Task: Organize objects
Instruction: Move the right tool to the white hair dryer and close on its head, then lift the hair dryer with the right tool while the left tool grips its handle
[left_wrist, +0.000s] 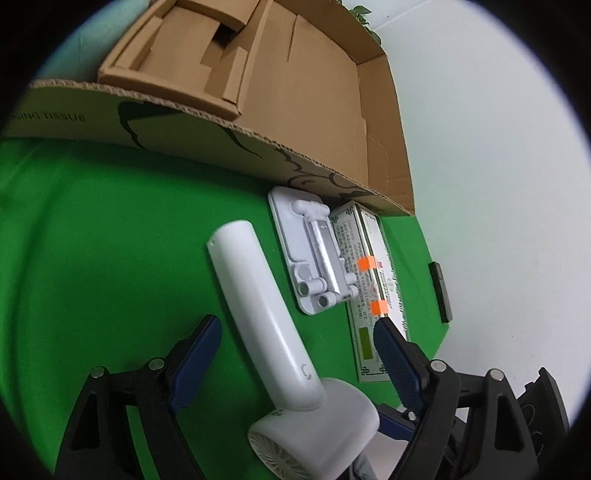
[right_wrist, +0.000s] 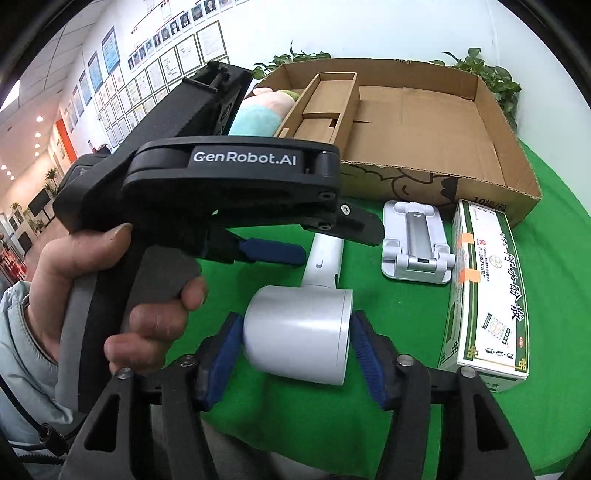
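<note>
The white plastic handheld fan (right_wrist: 297, 341), lying on the green cloth (right_wrist: 406, 314), is clamped at its head by the right gripper (right_wrist: 295, 350); the left gripper (left_wrist: 295, 354) is spread wide around its handle, gripping nothing. A lift into the brown cardboard box (right_wrist: 424, 122) seems due next.

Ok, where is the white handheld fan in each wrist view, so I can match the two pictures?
Left wrist view: the white handheld fan runs from centre down to the bottom edge, handle pointing up toward the cardboard box, between the left gripper jaws.
Right wrist view: the fan sits at lower centre, its round head between the right gripper jaws.
Shared landmark: the white folding stand just beyond the fan.
</note>
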